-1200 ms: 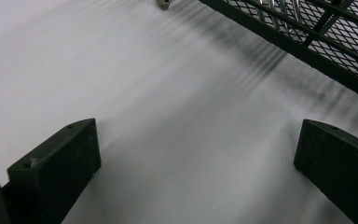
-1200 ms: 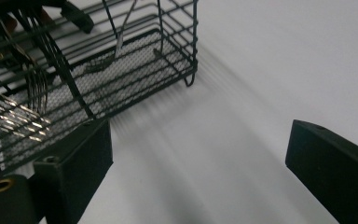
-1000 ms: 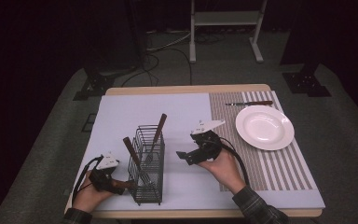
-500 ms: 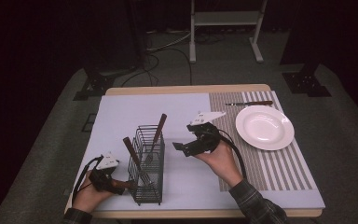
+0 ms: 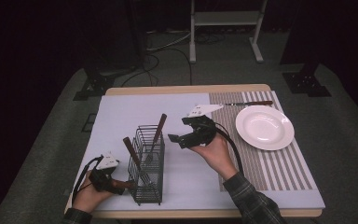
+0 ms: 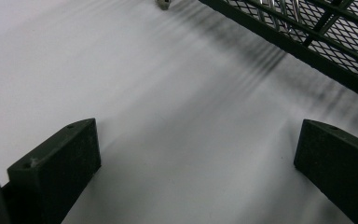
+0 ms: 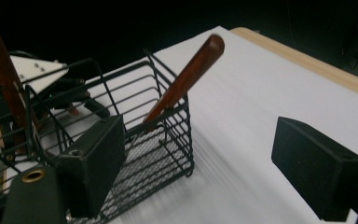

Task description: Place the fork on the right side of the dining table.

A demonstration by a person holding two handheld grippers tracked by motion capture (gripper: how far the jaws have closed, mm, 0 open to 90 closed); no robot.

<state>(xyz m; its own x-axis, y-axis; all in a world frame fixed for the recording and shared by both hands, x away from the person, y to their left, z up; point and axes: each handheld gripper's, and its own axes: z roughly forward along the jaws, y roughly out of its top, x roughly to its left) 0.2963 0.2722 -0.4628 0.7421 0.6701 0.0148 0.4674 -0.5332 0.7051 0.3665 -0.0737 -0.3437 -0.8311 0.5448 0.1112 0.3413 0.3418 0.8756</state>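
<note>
Wooden handle [image 7: 186, 74] ahead of my empty, spread right gripper [image 7: 200, 158]: approach squarely, clamp below its tip; left gripper [image 6: 196, 163] agape beside the basket [image 5: 148, 163].

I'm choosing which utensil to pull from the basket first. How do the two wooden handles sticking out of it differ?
The far handle leans toward the table's far right, near the right gripper; the near handle leans toward the left, closer to the left gripper. The far handle stands at the wire basket's far end, the near handle about midway along it. Both are slim, reddish-brown wood, rising above the rim.
</note>
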